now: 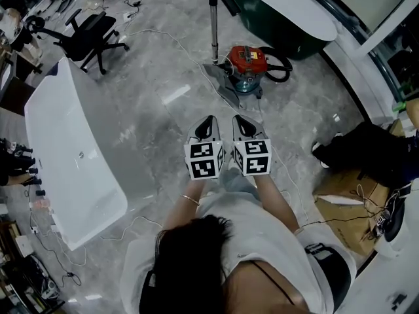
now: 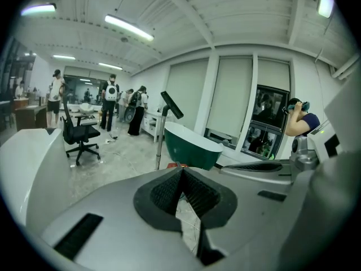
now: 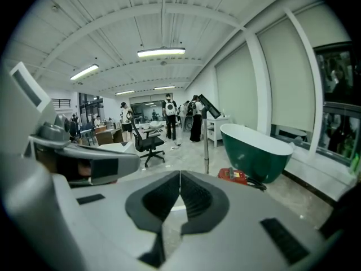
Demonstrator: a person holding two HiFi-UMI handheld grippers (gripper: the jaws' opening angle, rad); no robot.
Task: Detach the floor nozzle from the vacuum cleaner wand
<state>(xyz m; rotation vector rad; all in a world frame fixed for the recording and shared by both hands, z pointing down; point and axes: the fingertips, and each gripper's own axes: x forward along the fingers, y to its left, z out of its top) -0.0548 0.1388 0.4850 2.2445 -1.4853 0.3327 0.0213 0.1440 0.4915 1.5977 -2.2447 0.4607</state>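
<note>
A red canister vacuum point(image 1: 247, 60) stands on the grey marble floor ahead of me. Its metal wand point(image 1: 213, 19) rises upright beside it from the grey floor nozzle point(image 1: 223, 87), which lies flat on the floor. My left gripper point(image 1: 209, 121) and right gripper point(image 1: 239, 120) are held side by side, short of the nozzle and touching nothing. Both are shut and empty. In the left gripper view the jaws point(image 2: 181, 170) meet below the wand point(image 2: 159, 141). In the right gripper view the closed jaws point(image 3: 179, 175) point toward the wand point(image 3: 206, 147) and vacuum point(image 3: 233, 175).
A white bathtub point(image 1: 69, 150) lies to the left and a green bathtub point(image 1: 278, 23) stands behind the vacuum. A black office chair point(image 1: 90, 36) is at the far left. A black bag point(image 1: 366, 152) and cardboard point(image 1: 340, 201) sit at right. Cables trail across the floor. Several people stand far off.
</note>
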